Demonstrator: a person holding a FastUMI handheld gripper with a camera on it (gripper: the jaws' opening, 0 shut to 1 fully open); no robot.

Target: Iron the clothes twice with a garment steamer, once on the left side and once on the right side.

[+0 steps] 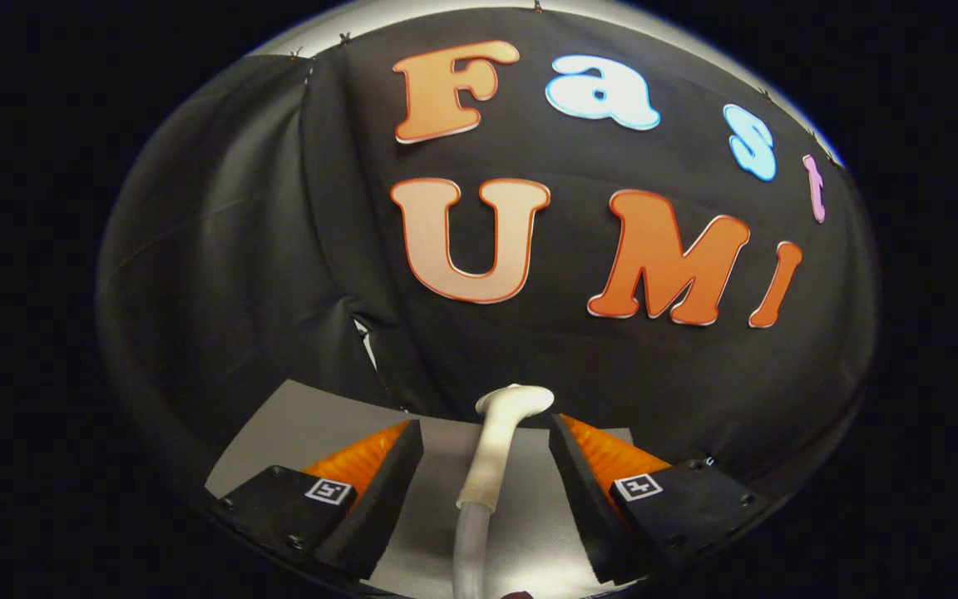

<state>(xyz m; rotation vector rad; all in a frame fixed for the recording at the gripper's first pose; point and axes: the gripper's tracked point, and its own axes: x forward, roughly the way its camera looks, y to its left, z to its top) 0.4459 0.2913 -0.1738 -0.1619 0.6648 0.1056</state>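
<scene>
Tool [486, 453] seen from its own camera, pointing fwd at the booth wall [279, 249], a black cloth w/ folds and a small gap in it near the worktop's far edge. Fingers [379, 474] stand spread wide apart, released; nothing pressed by either pad. Between them, roughly centred, runs a pale hose [491, 474] of the garment steamer: it rises from the near side, passes through the gap between the fingers w/o touching either one as far as can be judged, then bends over to the right in a rounded elbow just beyond the fingertips, close to the wall. Lower section of hose is greyish, joined to a cream-coloured sleeve higher up. Steamer head and body not made out. Worktop [296, 424] is a light grey, flat surface under and ahead of the fingers, ending at the wall. Each finger carries a small square marker tag [329, 491] on its upper housing. A light ceiling strip shows above the cloth's top edge.
</scene>
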